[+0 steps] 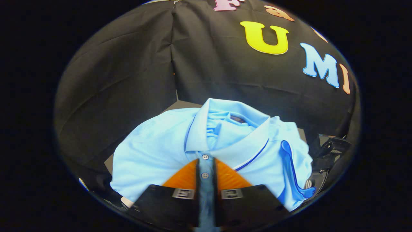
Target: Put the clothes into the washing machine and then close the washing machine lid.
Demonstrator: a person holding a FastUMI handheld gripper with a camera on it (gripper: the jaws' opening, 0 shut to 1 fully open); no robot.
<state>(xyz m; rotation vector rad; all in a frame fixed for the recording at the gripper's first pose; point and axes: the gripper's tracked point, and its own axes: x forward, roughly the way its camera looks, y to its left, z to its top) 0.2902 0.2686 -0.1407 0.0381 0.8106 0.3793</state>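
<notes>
Polo shirt, pale blue with a darker piped collar, lying spread ahead of and under the gripper, its buttoned placket running straight back between the two fingers. The fingers stand close together with only a narrow strip of the placket cloth between them; they appear to pinch that strip, though whether both pads truly press on it cannot be told from this angle. The collar sits just beyond the fingertips, the shoulders and body fan out to either side, and one sleeve with a deeper blue lining droops over the far right edge. The shirt rests on a grey surface in front of the booth's black cloth wall. A dark object lies just past the drooping sleeve; what it is cannot be made out.

Risks, as judged from this arrangement: the hold is on a thin, single band of fabric, so the cloth may slide out when lifted, the weight of the body and sleeves pulling against it. A button lodged between the fingers may keep them from seating evenly. The loose sleeve may snag on the dark object beside it, or trail outside the drum and foul the lid when it is shut.
</notes>
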